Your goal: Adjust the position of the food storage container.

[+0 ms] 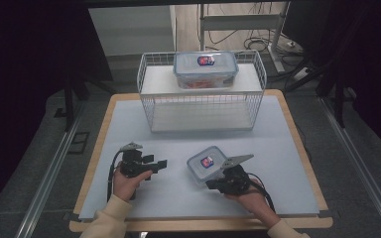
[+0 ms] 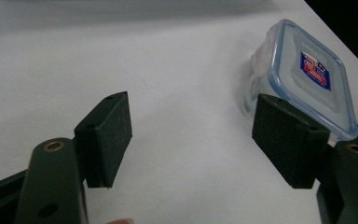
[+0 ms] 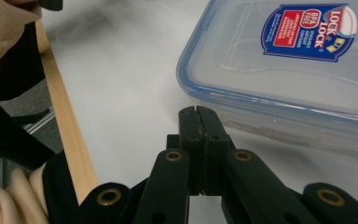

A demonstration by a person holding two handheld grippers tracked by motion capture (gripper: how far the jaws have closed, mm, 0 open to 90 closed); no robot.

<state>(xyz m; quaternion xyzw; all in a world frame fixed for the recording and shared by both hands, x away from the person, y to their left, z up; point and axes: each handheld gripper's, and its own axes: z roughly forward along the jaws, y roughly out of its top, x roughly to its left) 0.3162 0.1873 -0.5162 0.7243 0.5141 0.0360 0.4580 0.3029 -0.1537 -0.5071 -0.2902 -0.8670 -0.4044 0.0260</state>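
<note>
High view: the small box [image 1: 207,164] lies near the tabletop's front edge, just beside the right gripper [image 1: 217,182], whose jaws are pressed together with nothing between them. The left gripper [image 1: 159,164] stands spread and empty. A closed-jaw nudge could shove the box askew, since nothing pins it. Its contents are unclear; the bigger box [image 1: 206,69] on the wire rack [image 1: 151,89] holds something orange.

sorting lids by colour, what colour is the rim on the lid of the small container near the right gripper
Blue, around a clear lid; it shows best in the right gripper view.
</note>
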